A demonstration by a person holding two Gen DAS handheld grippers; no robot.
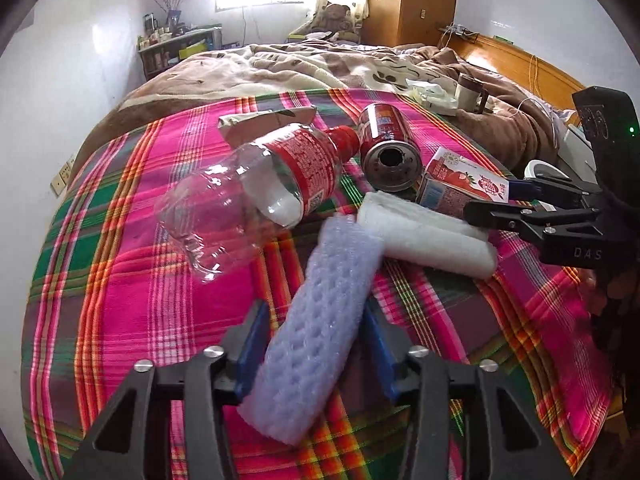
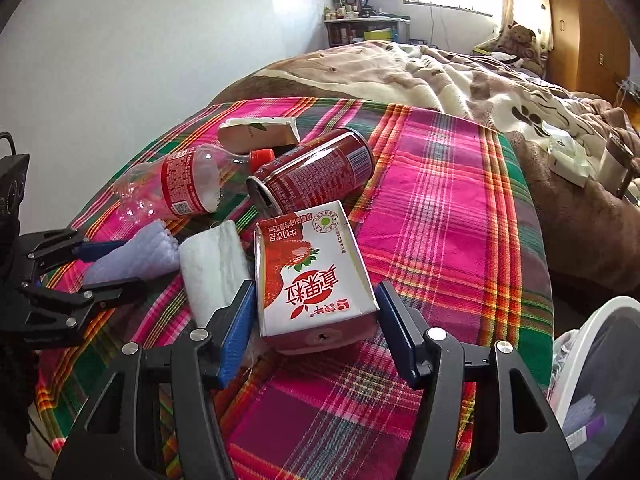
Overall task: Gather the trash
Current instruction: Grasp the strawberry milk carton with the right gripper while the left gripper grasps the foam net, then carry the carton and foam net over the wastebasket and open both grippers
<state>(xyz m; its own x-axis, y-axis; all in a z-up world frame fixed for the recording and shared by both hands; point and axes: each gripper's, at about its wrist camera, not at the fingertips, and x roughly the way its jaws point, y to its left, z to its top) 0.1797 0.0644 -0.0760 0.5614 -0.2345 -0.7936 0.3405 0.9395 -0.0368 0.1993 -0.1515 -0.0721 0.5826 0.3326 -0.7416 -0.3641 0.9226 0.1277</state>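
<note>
A plaid cloth (image 1: 132, 280) is covering the bed (image 1: 280, 68) in a bedroom. The left hand-held gripper (image 1: 316, 344) is clamping the purple foam net (image 1: 320, 320); the right hand-held gripper (image 2: 316, 328) is straddling the strawberry milk carton (image 2: 312, 272), pads seemingly not yet pressing.

Glossy metal can (image 2: 316, 176), clear plastic bottle (image 1: 240, 196), woven plaid cloth (image 2: 440, 184).

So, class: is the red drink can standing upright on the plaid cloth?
No, the red drink can lies on its side on the plaid cloth, open end facing the camera.
</note>
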